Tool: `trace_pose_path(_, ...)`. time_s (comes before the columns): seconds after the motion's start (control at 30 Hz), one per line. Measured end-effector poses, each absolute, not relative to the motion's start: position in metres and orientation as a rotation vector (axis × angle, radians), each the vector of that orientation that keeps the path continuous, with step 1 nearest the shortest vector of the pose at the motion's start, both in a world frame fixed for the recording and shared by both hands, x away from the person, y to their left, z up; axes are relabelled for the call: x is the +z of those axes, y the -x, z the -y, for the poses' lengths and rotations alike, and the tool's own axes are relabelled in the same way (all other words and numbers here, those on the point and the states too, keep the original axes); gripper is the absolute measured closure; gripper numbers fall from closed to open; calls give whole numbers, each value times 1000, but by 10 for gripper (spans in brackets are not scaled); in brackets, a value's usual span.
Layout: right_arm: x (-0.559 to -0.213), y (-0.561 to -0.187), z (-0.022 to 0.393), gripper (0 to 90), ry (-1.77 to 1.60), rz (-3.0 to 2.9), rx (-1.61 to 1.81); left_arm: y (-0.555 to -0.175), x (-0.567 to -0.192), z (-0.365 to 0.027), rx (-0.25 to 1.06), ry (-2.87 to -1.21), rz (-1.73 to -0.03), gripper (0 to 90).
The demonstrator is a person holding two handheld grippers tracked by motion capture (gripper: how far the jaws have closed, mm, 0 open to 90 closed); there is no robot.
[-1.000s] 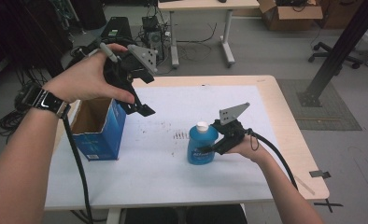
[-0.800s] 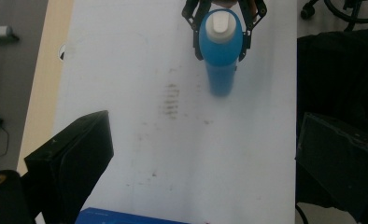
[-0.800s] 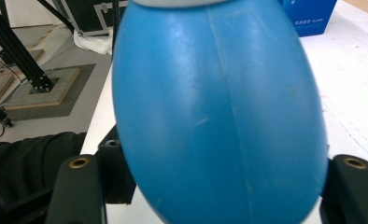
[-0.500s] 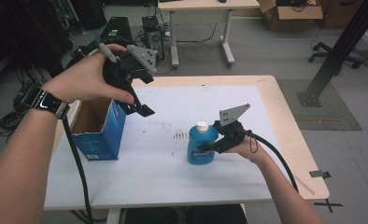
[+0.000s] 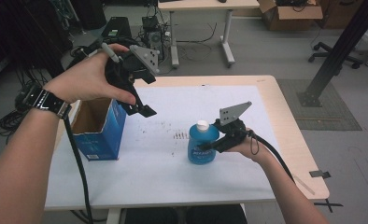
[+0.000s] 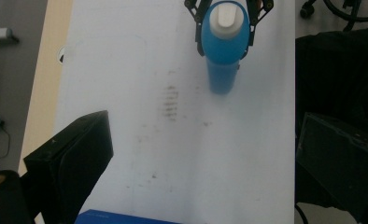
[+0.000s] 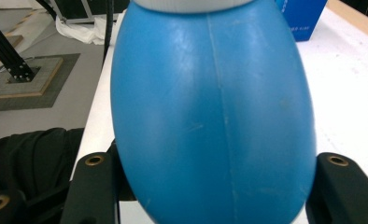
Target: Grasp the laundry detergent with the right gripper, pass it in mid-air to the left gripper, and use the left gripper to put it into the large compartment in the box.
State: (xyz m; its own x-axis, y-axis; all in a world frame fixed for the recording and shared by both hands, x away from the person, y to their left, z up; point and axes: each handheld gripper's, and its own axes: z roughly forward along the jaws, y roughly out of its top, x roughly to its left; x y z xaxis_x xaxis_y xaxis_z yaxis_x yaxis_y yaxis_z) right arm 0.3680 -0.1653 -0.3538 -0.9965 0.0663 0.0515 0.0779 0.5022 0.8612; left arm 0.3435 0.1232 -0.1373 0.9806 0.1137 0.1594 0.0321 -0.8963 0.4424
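The right gripper (image 5: 209,145) has just closed its jaws on the upright blue plastic bottle with a white cap (image 5: 202,143), so the grasp looks done and a straight lift toward the open blue cardboard box (image 5: 99,122) seems next, while the left gripper (image 5: 142,108) hovers with jaws apart.

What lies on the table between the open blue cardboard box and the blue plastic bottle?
In the high view, only bare white table sheet with small dark marks.

The blue bottle (image 5: 202,149) is a rounded plastic bottle with a white cap and a label low on its front. It stands upright on the white sheet covering the table (image 5: 294,140), right of the middle, well apart from the open blue box (image 5: 98,128) at the left side
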Motion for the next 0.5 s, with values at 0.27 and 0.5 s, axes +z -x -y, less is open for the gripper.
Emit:
trace_pose_path(0.27, -316, -362, 151, 418, 93, 2734, -1548, -340, -131, -120, 269, -2669, -100, 35)
trace_pose_path(0.5, -286, -356, 125, 418, 14, 2736, -1539, -336, -129, -120, 279, -2663, -107, 35)
